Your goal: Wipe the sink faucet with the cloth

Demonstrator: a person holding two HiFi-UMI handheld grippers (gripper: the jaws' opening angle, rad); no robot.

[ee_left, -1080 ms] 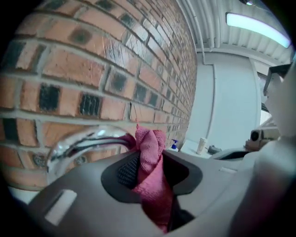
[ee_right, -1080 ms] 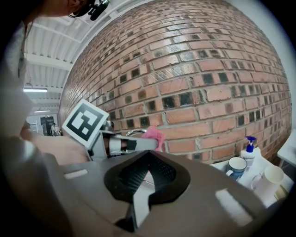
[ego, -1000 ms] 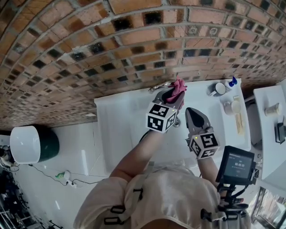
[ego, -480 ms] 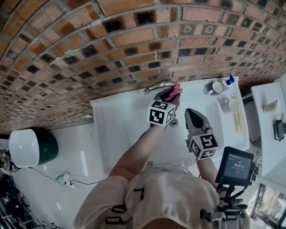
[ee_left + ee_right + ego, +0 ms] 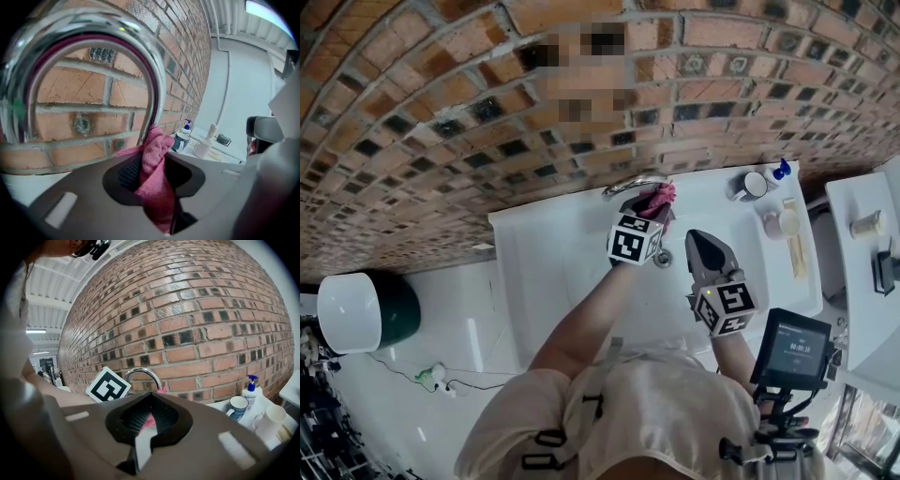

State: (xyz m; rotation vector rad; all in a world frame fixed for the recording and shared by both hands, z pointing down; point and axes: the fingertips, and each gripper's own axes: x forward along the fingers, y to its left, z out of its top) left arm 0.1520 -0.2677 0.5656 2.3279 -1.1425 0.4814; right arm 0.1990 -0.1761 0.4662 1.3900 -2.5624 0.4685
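Note:
A chrome arched faucet (image 5: 633, 181) stands at the back rim of the white sink (image 5: 553, 262), against the brick wall. My left gripper (image 5: 649, 208) is shut on a pink cloth (image 5: 659, 197) and holds it against the faucet. In the left gripper view the cloth (image 5: 157, 178) bunches between the jaws and touches the right leg of the chrome arch (image 5: 154, 84). My right gripper (image 5: 698, 239) hovers over the basin to the right, shut and holding nothing. Its own view looks at the faucet (image 5: 140, 372) and a bit of the cloth (image 5: 151, 420).
On the sink's right ledge stand a dark mug (image 5: 757, 185), a blue-capped pump bottle (image 5: 785, 171) and a white cup (image 5: 783, 222). The drain (image 5: 664, 258) lies below the faucet. A green bin with a white lid (image 5: 356, 302) stands on the floor at left.
My left gripper has sunk lower along the faucet with the cloth still in it. The right gripper has stayed in place.

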